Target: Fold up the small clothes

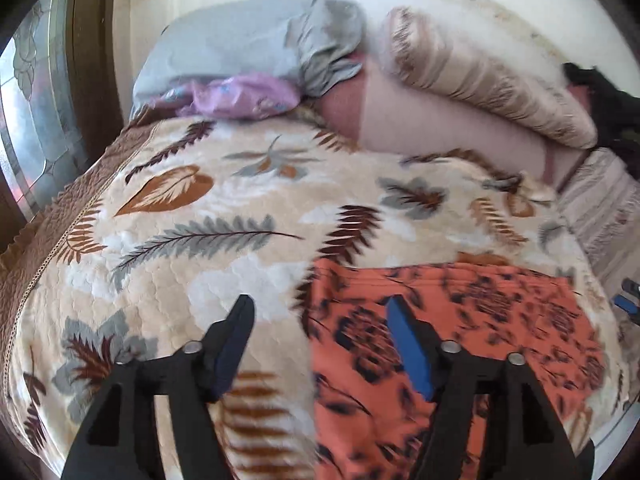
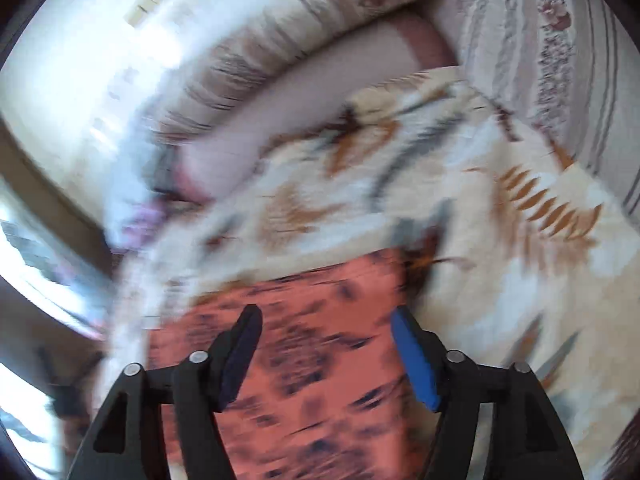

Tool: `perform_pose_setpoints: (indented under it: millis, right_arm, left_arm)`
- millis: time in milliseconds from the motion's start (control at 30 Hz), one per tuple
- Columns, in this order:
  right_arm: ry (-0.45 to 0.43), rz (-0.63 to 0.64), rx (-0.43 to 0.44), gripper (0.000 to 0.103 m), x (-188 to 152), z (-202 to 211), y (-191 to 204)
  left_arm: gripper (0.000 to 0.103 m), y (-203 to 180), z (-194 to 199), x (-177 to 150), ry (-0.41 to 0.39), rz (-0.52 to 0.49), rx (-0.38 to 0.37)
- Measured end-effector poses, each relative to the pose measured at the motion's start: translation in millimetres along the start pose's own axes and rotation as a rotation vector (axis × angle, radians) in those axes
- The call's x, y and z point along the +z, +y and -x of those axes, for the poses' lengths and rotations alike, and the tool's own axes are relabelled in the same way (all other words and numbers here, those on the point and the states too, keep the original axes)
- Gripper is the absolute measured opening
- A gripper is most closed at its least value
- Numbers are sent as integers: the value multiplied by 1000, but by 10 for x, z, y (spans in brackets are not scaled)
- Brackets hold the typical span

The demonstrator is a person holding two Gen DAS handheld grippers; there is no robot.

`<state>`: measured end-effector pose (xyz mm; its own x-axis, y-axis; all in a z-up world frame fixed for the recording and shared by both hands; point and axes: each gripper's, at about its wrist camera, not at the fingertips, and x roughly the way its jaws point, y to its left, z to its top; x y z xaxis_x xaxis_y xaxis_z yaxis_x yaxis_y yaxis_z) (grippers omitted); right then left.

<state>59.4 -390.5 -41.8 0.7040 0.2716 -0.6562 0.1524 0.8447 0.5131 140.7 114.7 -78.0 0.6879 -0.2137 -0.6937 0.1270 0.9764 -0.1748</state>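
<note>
An orange garment with a dark floral print lies flat on a cream leaf-patterned blanket. My left gripper is open and empty, above the garment's left edge: one finger is over the blanket, the other over the cloth. My right gripper is open and empty, above the same garment; this view is blurred. The right gripper's blue tip shows at the garment's right side in the left wrist view.
At the head of the bed lie a grey-blue pillow, purple cloth, a pink bolster and a rolled striped quilt. A stained-glass window is on the left. A striped sheet lies on the right.
</note>
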Motion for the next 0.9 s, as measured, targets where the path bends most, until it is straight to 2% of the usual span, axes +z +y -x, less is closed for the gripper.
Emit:
perform_pose_setpoints:
  millis: [33,100,133,167,233,267,300,333,367,400,433,467,500,533,567,600,633,700,800,900]
  right_arm:
    - [11,-4,72,81,-106,53,94]
    - [38,-41,197,82,-389,69,180]
    - [59,-76,229,83,-542,15,149]
    - [86,-109,229,83,-703,-75,73]
    - [154,-185,95,80,-1016,-341,-272]
    - [181,-263,67,59,-1159,-433,-491]
    - [126,-299,83,52,-1196,-329,-583]
    - [122,-323,88,54,-1186,-232,-600]
    - [124,-330,76,61,-1162,-127,-579]
    - [88,-310,82,68,-1129,14,-529]
    - [43,-287,103,81,-1111,128,-491]
    - [1,-270,131,86,-1107,225,-469]
    - [-15,-274,156,87,-1130,261,-488]
    - [-1,-291,160,87,-1169,225,-547]
    - [49,-326,107,87,-1241,102,-677]
    - [92,-379,48,86,-1313,33,-810]
    - [74,-455,62,75,-1376,58,-923]
    - [14,-493,95,75,-1384,281,-920]
    - [-54,-525,143,77,-1440,534,-872]
    - [9,-585,206,77,-1544,364,-835]
  left_arm:
    - [77,-78,76,-94,-5,-10,-14]
    - [77,-249,133,-359,15,-31,-58]
    - [77,-292,99,-491,36,-26,-63]
    - [77,-316,-34,-661,94,-22,-53]
    - [80,-291,-472,-1000,281,-41,46]
    - [81,-219,-500,-1086,258,5,19]
    - [81,-190,-408,-1069,218,28,13]
    - [81,-197,-340,-1029,244,32,39]
    - [80,-211,-233,-970,235,33,58]
    - [80,-229,-119,-929,186,25,59]
    - [80,-247,-32,-922,147,5,57]
    - [81,-266,22,-928,115,-12,61]
    - [81,-271,0,-973,116,-20,69]
    - [81,-260,-102,-1030,153,-24,77]
    - [85,-221,-308,-1137,246,-28,104]
    - [85,-162,-362,-1199,255,-2,91]
    - [86,-137,-273,-1175,217,28,80]
    - [85,-141,-120,-1093,216,56,98]
    - [85,-252,51,-969,150,23,108]
    - [85,-511,78,-866,118,21,38]
